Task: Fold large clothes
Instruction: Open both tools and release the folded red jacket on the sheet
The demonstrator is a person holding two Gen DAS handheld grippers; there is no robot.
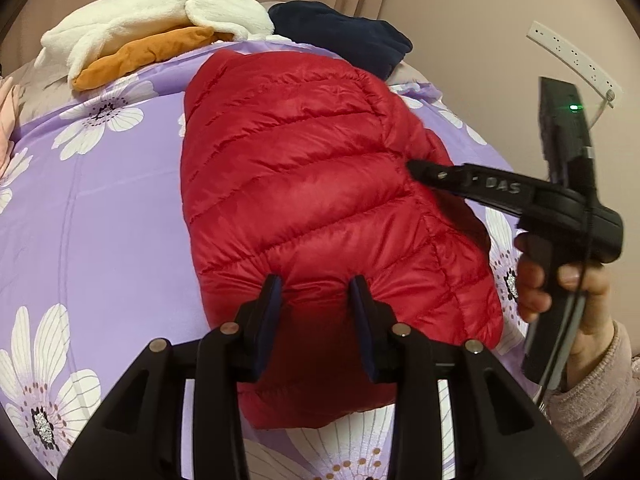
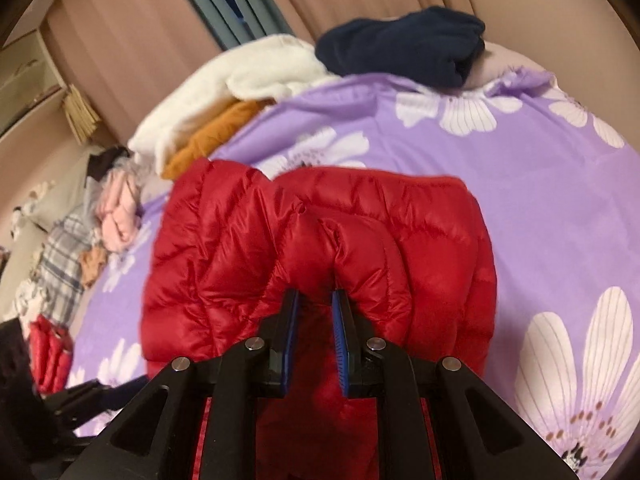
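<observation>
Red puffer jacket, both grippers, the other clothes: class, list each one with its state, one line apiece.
Red puffer jacket: folded into a bundle, lying on the floral bedspread.
Left gripper: jaws apart, pressed against the jacket's near edge.
Right gripper: jaws narrowly apart, jacket fabric between them.
White fleece: folded atop orange garment.
Navy garment: folded.

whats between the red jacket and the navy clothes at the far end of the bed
In the right wrist view, only bare purple flowered bedsheet lies between the red jacket and the navy clothes. In the left wrist view they nearly overlap.
</observation>
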